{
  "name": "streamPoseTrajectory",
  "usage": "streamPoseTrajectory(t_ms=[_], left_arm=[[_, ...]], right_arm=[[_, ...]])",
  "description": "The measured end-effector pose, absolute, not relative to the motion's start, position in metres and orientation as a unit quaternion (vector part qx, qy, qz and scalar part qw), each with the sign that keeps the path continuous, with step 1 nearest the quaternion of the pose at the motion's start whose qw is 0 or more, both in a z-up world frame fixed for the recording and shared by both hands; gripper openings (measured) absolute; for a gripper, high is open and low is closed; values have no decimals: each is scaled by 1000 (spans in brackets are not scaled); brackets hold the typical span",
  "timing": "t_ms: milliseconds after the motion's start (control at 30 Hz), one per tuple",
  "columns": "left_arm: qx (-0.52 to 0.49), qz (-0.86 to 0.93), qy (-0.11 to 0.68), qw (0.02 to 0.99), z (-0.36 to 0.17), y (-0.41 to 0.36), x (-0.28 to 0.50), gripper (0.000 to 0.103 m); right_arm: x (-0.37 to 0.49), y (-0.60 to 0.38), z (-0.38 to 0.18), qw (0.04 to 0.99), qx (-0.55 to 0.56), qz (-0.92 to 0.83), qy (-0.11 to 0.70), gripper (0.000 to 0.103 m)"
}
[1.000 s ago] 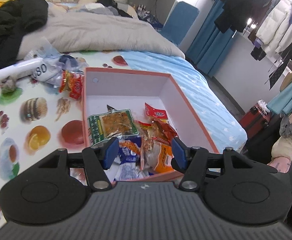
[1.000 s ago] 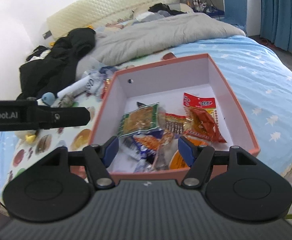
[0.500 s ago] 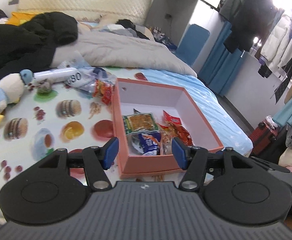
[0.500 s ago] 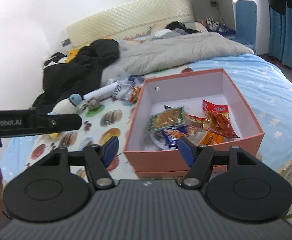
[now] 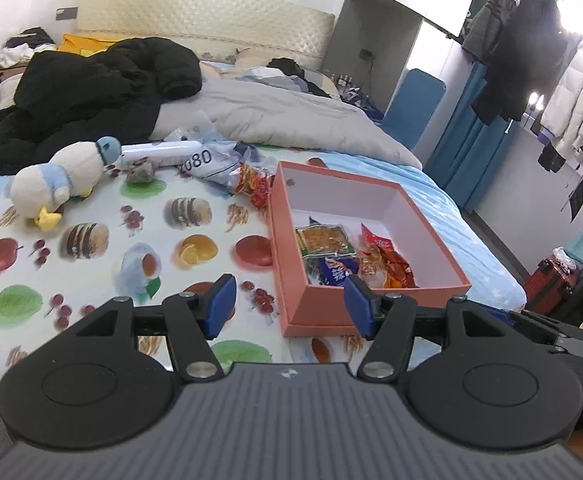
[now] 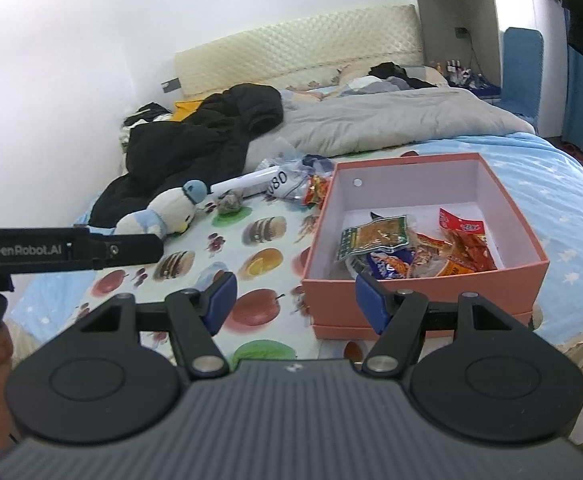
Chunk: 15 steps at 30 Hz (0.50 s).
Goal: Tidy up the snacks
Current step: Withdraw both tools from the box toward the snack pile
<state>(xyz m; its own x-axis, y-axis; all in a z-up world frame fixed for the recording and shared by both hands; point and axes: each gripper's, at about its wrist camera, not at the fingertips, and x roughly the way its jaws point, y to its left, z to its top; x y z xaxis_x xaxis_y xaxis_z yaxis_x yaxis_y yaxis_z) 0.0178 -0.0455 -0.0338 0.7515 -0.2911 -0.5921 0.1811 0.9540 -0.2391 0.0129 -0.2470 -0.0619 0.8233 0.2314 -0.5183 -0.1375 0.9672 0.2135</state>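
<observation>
Fruit and burger pictures are covering the bed sheet [image 5: 91, 264], and a grey blanket [image 5: 291, 120] is lying at 12 o'clock. An orange box [image 5: 371, 300] is sitting on the sheet with snack packets [image 5: 323, 240] inside it. More snack bags [image 5: 251, 184] are lying just outside the box at 10 o'clock, near a toy duck [image 5: 51, 184]. The left gripper [image 5: 289, 312] and right gripper [image 6: 295, 300] are both hanging wide open, holding nothing.
</observation>
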Motion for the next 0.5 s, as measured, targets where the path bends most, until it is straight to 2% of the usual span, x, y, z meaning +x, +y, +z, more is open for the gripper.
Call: streamPoseTrajectory(t_ms=[333,500], left_arm=[[-96,-104,338,930,-47,-29,16,66],[-108,-87,345,928,-55,-15,25,71]], right_arm=[[9,-227,-70,948,67,117,287,68],[15,-222,-75,947,67,117,291,68]])
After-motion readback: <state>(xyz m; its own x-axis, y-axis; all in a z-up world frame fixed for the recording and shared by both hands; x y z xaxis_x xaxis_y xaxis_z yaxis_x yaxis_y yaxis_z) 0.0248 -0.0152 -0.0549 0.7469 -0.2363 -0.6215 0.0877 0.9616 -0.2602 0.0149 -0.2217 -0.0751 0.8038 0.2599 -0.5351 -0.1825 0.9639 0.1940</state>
